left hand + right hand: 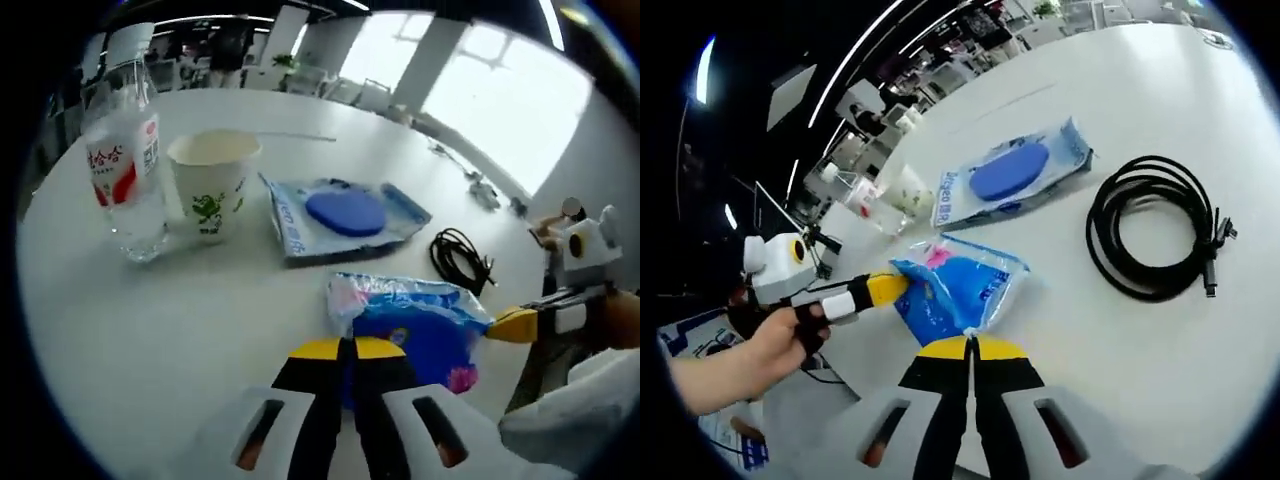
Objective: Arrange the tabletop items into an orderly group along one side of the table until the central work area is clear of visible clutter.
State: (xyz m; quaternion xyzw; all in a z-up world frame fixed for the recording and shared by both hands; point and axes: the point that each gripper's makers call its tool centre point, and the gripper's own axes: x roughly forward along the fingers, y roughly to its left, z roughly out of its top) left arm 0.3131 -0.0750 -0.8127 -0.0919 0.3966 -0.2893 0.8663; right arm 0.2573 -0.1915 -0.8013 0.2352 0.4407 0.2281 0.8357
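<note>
1. Left gripper view: left gripper (347,352) is clenched, its yellow tips pinching the near edge of the blue snack pouch (415,325) on the white table (180,320).
2. The right gripper (515,325) meets the same pouch at its right end; its tips look pressed onto the crimped seal, though the fisheye blurs this.
3. Beyond the pouch lies the packet with the blue disc (345,215); further beyond and leftward stand a paper cup (212,185) and a clear water bottle (125,170). A black cable coil (462,258) lies right of the pouch.
4. Right gripper view: right gripper (970,350) is closed on the pouch's (960,285) near corner; the left gripper (880,288), in a hand (780,340), holds its far side.
5. Cable coil (1155,230) lies well apart to the pouch's right; disc packet (1015,175) lies beyond it.
6. Handling, my judgement: the pouch is light, soft, crinkly and slick; take the flat sealed edges. Cup tips easily; bottle is the heaviest item.
</note>
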